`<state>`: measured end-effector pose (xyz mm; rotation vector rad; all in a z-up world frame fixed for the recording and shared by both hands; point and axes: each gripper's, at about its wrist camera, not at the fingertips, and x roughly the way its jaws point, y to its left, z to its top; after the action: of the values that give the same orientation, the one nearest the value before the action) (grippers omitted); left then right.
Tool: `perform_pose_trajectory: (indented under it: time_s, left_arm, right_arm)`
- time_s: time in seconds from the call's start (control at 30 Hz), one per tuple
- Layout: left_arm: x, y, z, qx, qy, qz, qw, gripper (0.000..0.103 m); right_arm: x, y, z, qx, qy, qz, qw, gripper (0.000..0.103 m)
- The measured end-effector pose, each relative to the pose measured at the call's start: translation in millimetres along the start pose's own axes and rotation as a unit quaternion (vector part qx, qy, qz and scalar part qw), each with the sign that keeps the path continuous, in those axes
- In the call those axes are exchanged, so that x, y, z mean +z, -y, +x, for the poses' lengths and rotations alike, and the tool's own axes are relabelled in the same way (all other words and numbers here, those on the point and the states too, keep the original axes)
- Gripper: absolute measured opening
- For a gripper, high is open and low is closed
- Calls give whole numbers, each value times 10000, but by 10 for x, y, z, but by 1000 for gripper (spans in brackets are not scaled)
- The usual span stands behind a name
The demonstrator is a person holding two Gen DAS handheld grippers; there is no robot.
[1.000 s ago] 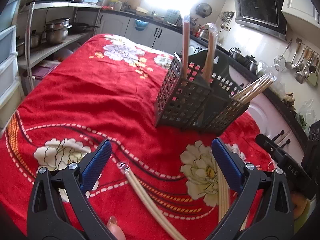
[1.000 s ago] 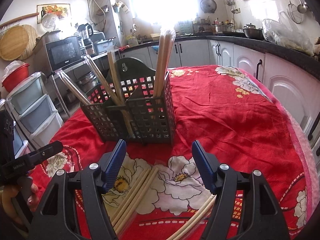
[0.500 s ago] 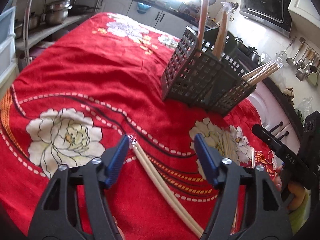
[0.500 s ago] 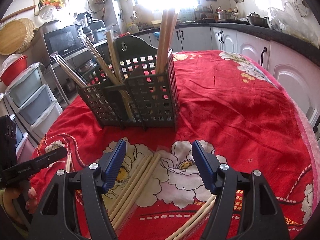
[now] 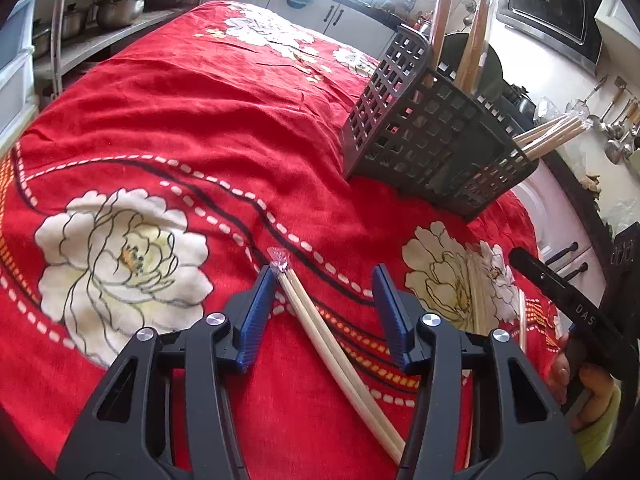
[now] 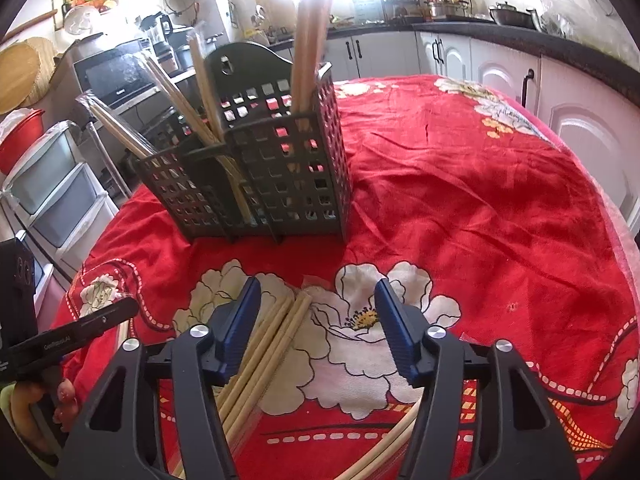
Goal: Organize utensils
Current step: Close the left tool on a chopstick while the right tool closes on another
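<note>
Jaws gaping wide, the left gripper (image 5: pixel 324 300) is straddling a wrapped chopstick pair (image 5: pixel 320 328) hugging its left pad, which wants centring before closing.

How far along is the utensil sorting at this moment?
Partly done: several wrapped chopstick pairs already stand in the basket. In hand: nothing; the open left hand-held gripper straddles one chopstick pair. Left: that pair, plus the loose chopsticks by the open right hand-held gripper.
</note>
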<state>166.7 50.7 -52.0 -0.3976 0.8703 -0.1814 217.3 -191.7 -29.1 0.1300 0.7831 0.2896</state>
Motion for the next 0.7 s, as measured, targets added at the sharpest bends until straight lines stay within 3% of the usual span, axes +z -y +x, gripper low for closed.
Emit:
perform_pose_trajectory:
  time_s: [0.23,0.43,0.7]
  left_arm:
    - [100,-96,87,-14,17,-207,9998,18]
    - [117,-126,100,-64,28,-247,9997,16]
    - [149,-113,141,-77,32,-237,9997,13]
  right_arm:
    - [1,80,242,111,-404,238,9988,36]
    - [45,65,376,201,-519,264,9981,31]
    - [58,52,447,292,-583,270,9975,14]
